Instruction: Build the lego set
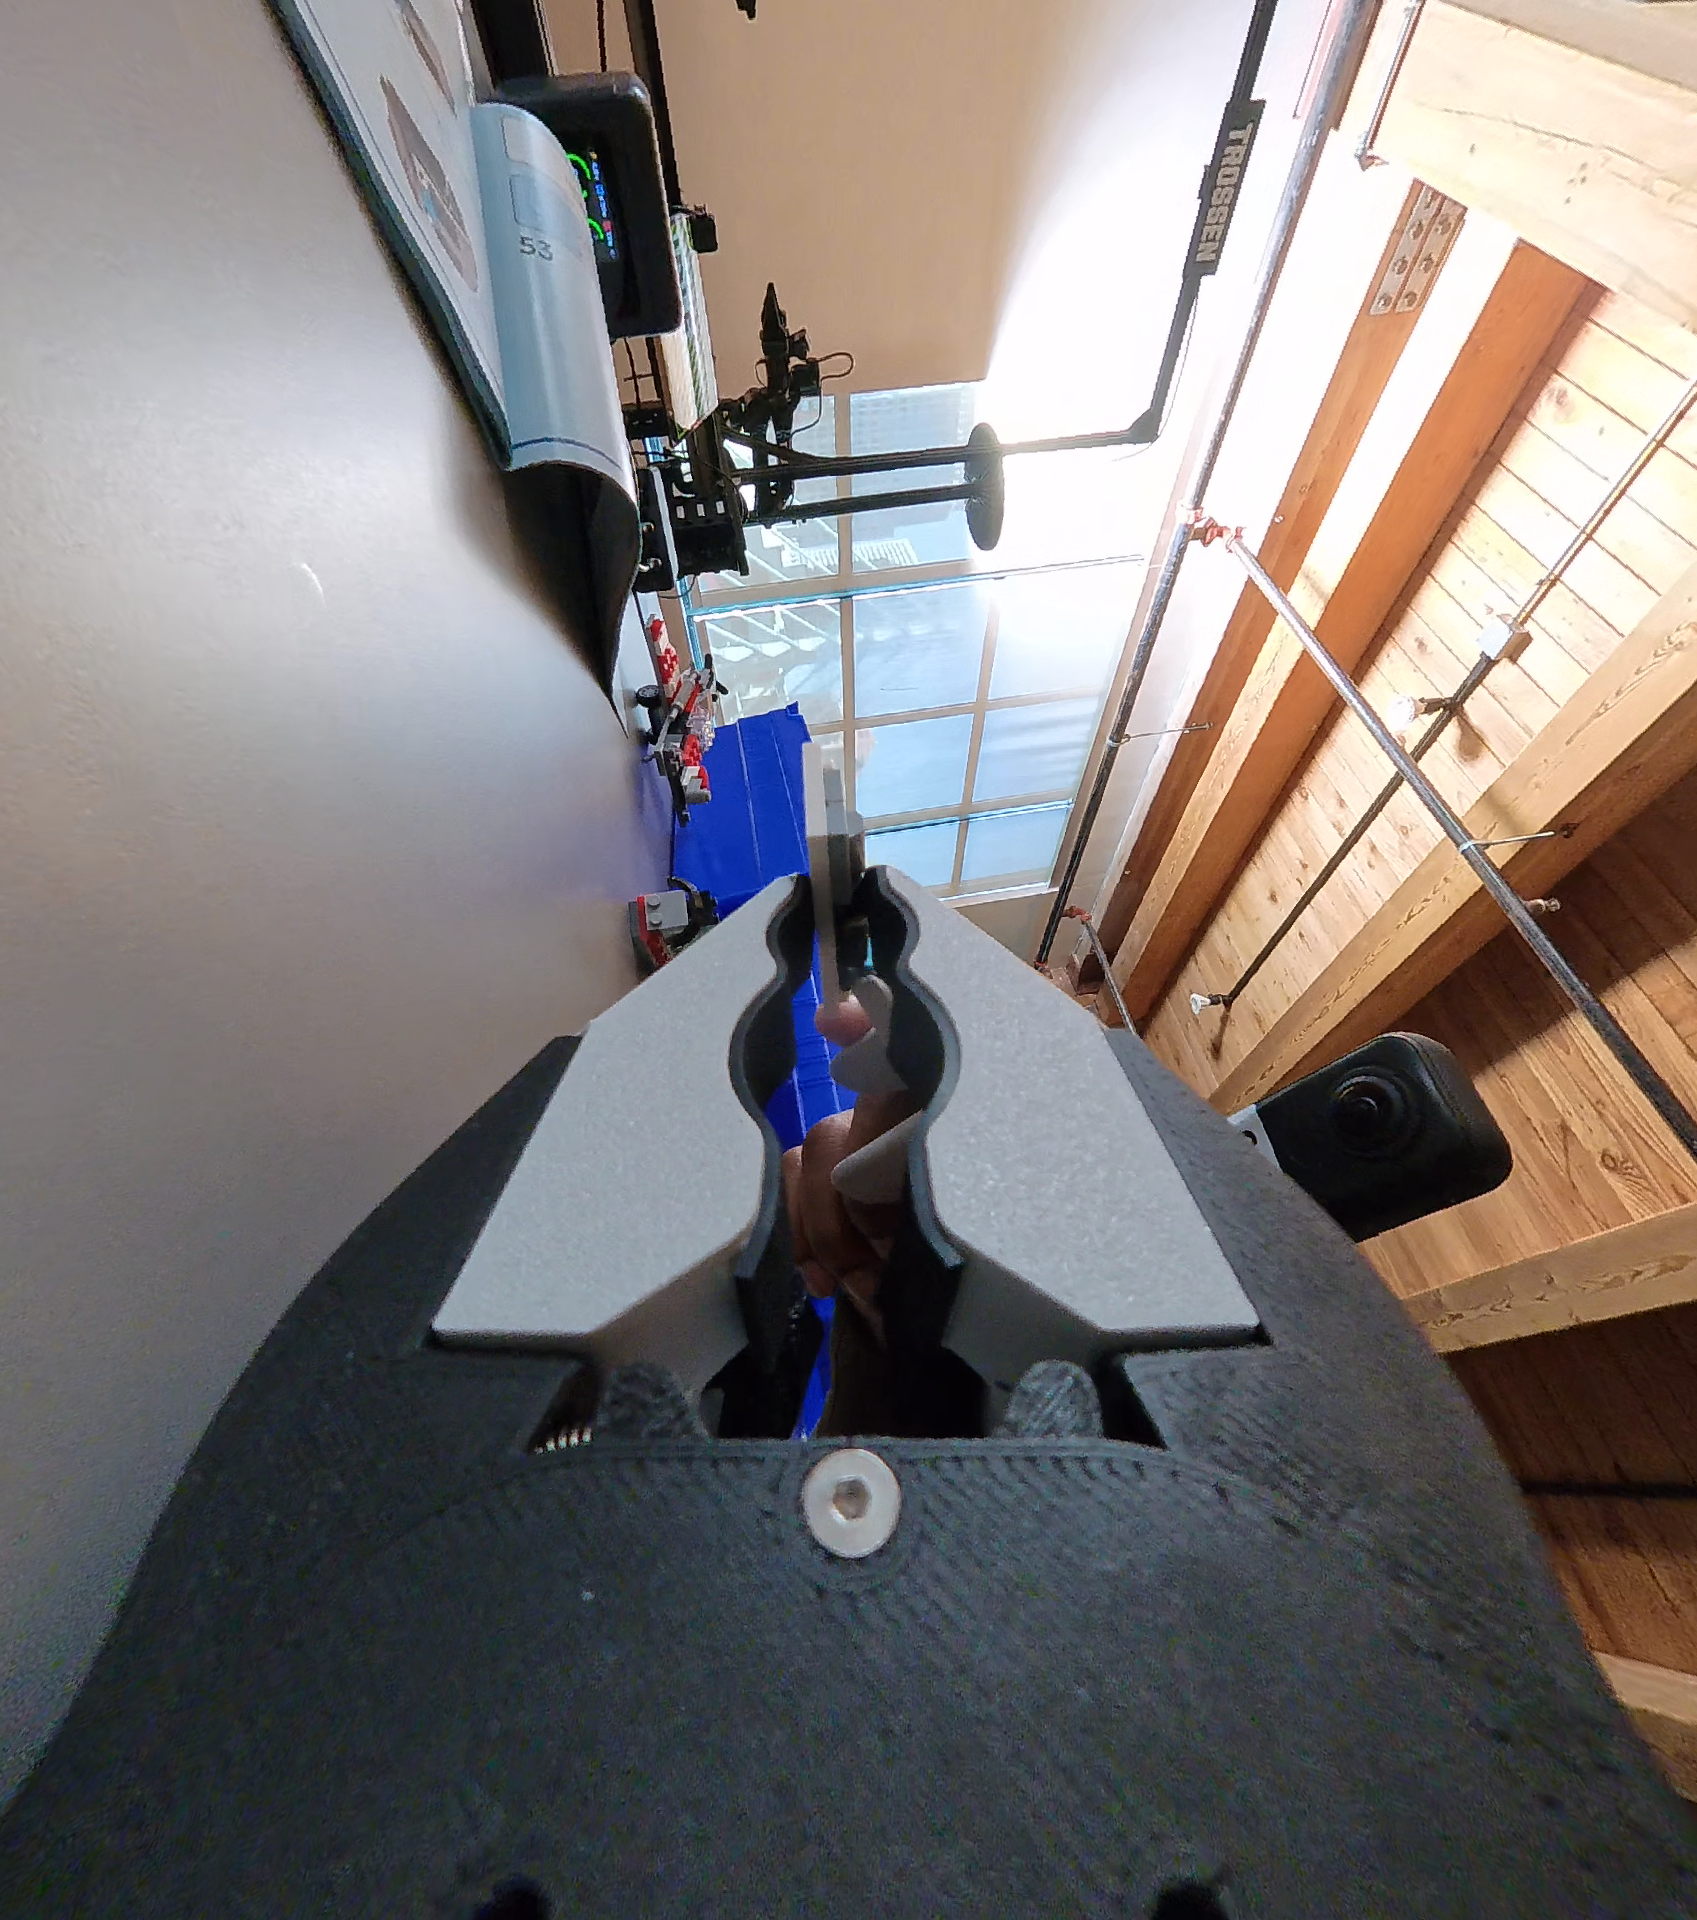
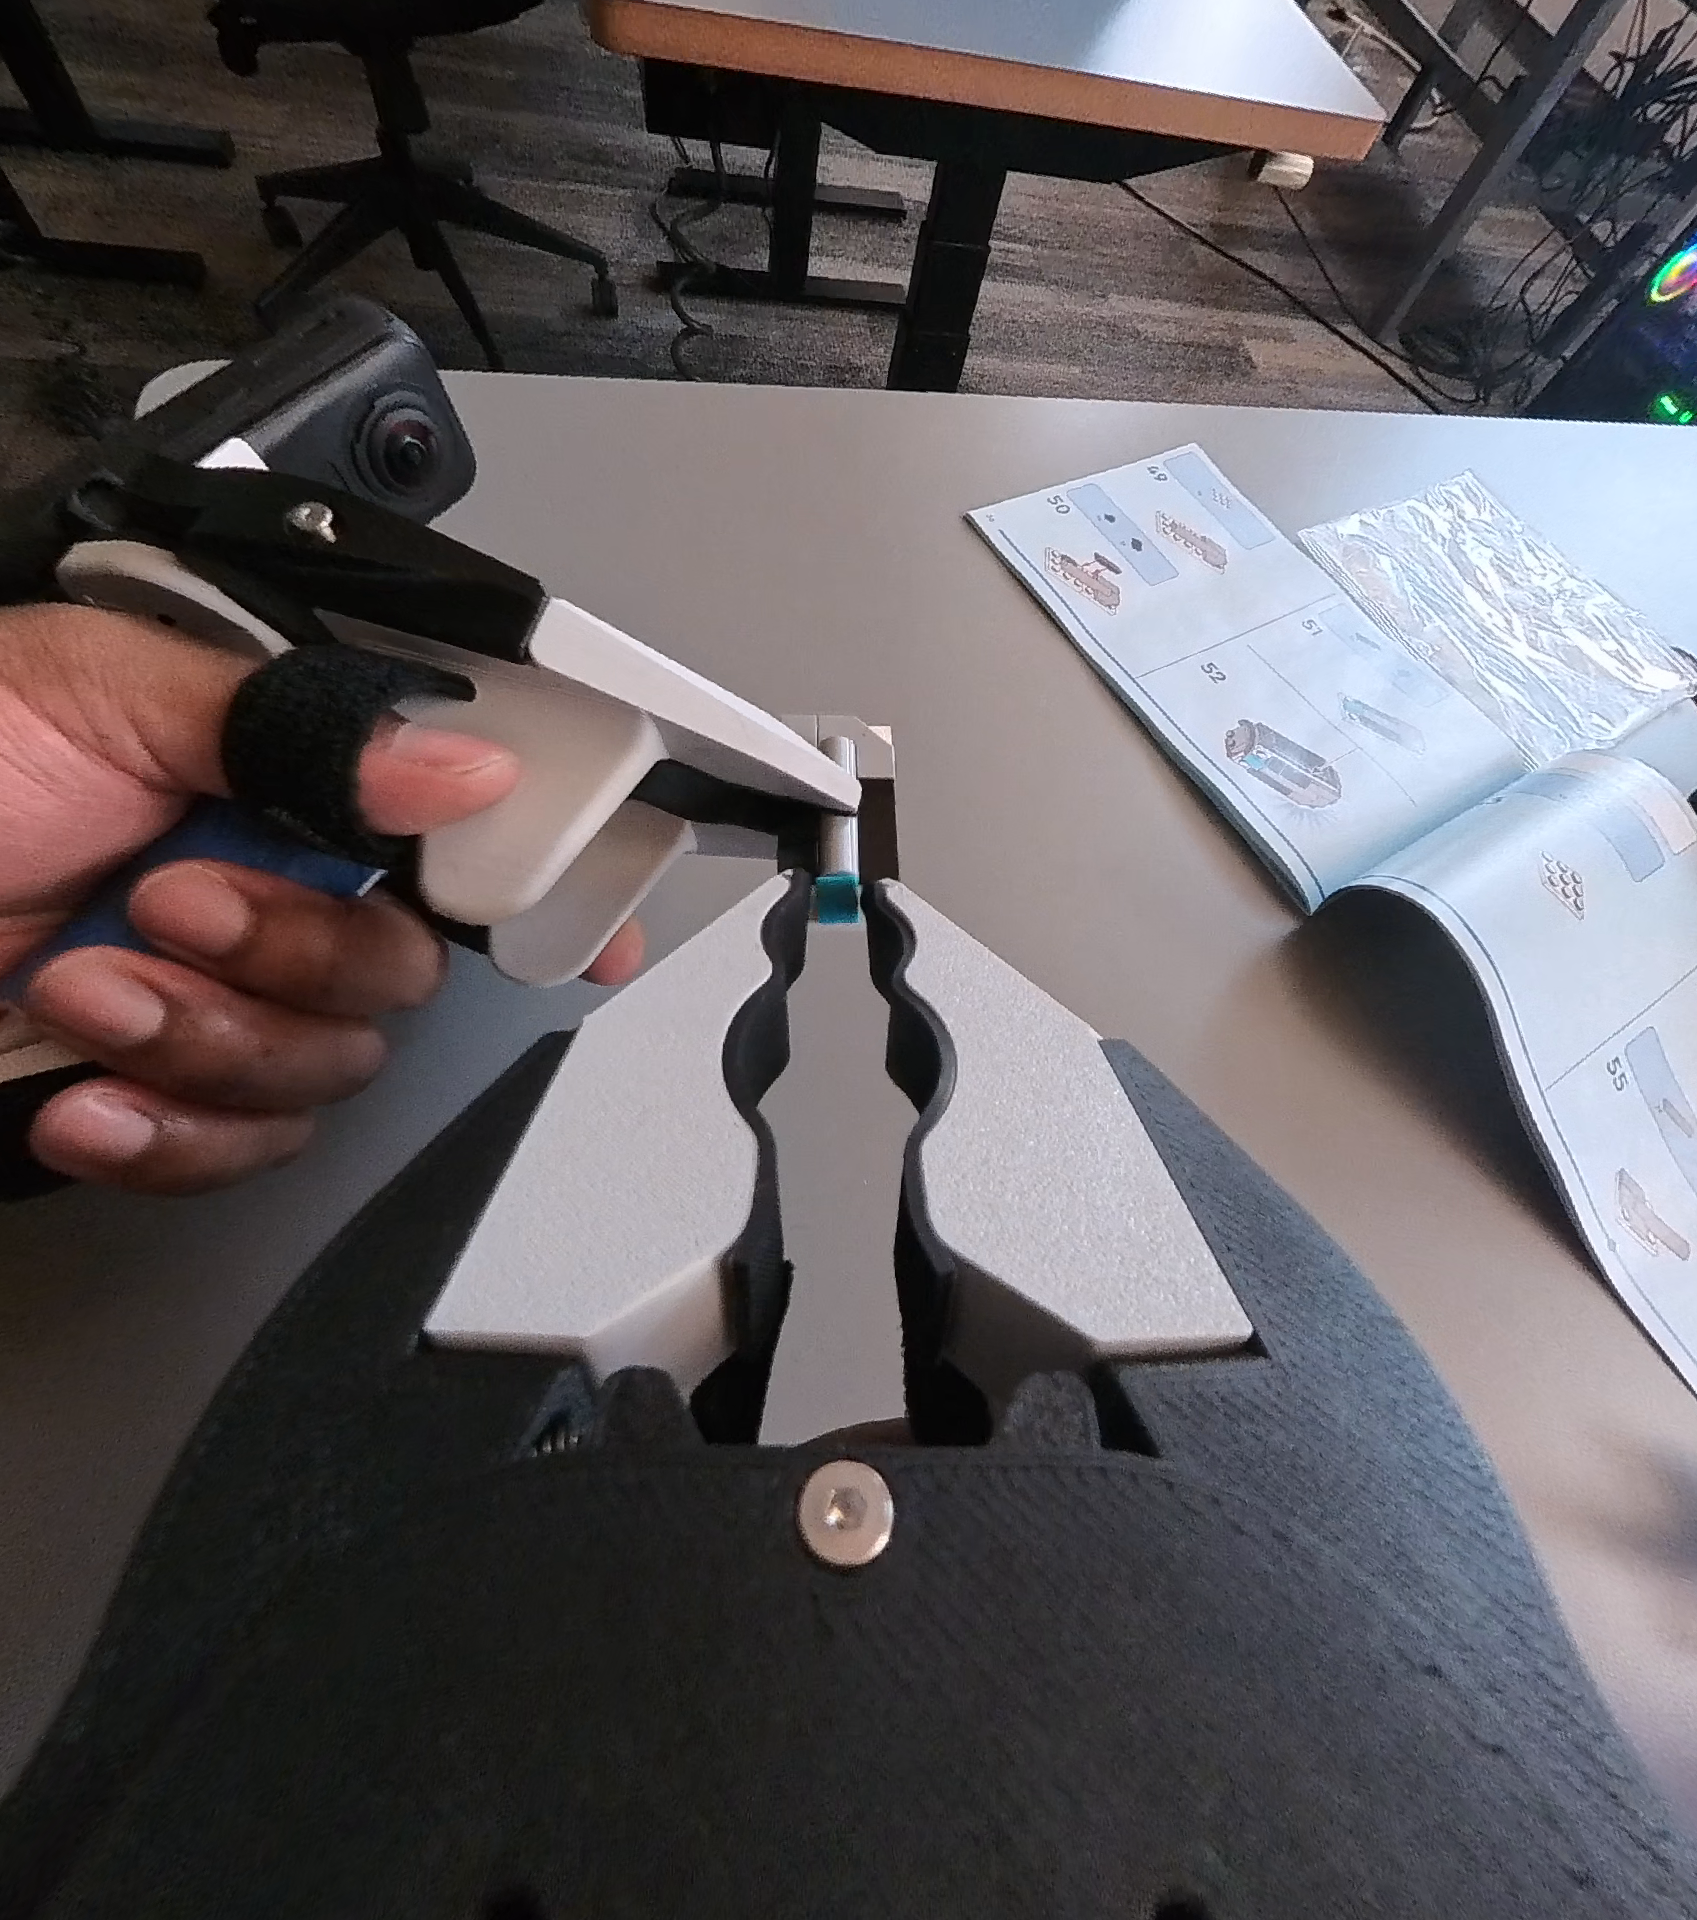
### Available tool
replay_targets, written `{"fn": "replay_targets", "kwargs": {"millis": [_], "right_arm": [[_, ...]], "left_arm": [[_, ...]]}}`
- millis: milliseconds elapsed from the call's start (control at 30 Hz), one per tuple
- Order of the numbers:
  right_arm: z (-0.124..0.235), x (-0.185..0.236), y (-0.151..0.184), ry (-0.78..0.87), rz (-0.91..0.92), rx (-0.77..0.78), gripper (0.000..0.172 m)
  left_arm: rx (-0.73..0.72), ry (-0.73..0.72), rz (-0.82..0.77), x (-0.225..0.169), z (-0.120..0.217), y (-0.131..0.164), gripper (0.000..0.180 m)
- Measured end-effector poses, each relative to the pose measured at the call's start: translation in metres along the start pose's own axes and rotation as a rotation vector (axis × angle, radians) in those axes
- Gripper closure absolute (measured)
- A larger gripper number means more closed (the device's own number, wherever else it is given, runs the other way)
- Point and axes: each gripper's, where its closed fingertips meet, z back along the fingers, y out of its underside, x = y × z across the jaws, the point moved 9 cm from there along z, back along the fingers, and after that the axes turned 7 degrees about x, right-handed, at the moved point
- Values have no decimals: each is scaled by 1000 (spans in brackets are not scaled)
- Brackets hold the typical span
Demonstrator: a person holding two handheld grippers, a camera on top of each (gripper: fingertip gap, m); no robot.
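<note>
Left wrist view: left gripper [image 1: 839, 914] clamping narrow on grey brick-built plastic assembly [image 1: 836, 831], assembly sticking out toward 12 o'clock. Blue plastic bin [image 1: 745, 800] at 11 o'clock, red-and-grey brick model [image 1: 683, 727] beyond on grey table [image 1: 200, 727].

Right wrist view: right gripper [image 2: 836, 902] pinching small teal translucent brick [image 2: 836, 900] at narrow fingertips, touching assembly's lower end. Hand [image 2: 96, 883] at 9 o'clock gripping left gripper. Open instruction booklet [image 2: 1446, 831] lying at 2 o'clock.

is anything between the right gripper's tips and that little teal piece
Nothing visible. The teal piece already sits between the right gripper tips, on the end of the grey brick part that the left gripper grips from the side.
</note>
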Motion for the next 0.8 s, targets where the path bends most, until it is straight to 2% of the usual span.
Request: {"fn": "replay_targets", "kwargs": {"millis": [333, 667, 800], "right_arm": [[5, -4, 0, -18, -61, -46, 149], [13, -21, 22, -164, -508, -192, 141], [9, -21, 28, -278, -688, -237, 141]], "left_arm": [[-12, 11, 12, 0, 1, -1, 171], [-23, 51, 41, 0, 3, -4, 171], [-15, 75, 48, 0, 2, -4, 171]]}}
